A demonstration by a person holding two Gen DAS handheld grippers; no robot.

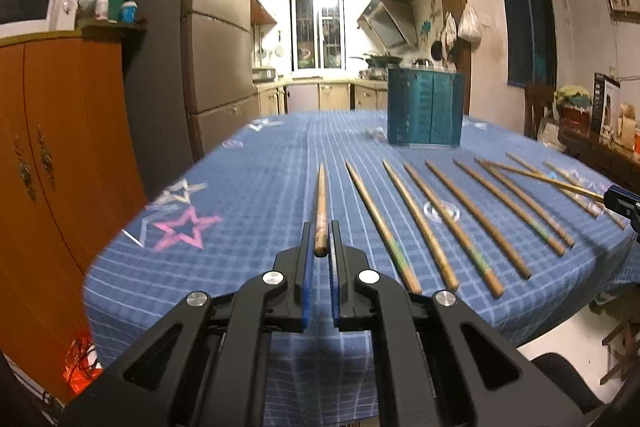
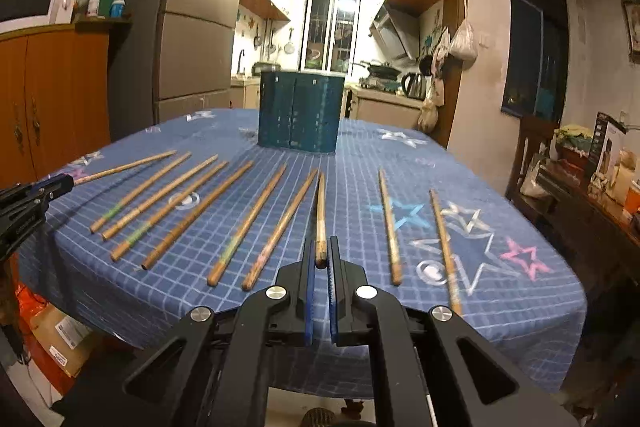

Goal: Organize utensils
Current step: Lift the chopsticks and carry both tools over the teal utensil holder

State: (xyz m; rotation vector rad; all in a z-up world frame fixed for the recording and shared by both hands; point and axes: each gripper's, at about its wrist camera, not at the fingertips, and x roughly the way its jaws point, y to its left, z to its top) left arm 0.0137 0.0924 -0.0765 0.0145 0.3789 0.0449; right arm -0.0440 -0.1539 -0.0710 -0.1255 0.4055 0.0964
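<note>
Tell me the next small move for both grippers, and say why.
Probably carry both chopsticks forward to the teal holder and tip them in. The left hand-held gripper is shut on one chopstick, the right hand-held gripper on another chopstick; both are pinched at the thick end, and the holder stands upright at the far side of the table.

You will find almost nothing here that can be read. The cardboard box [image 2: 66,345] on the floor beside the table carries a white label [image 2: 60,361] with dark print, too small and blurred to make out. The dark carton [image 2: 606,143] on the sideboard at the right shows pale lines of print, also unreadable at this sharpness.
</note>
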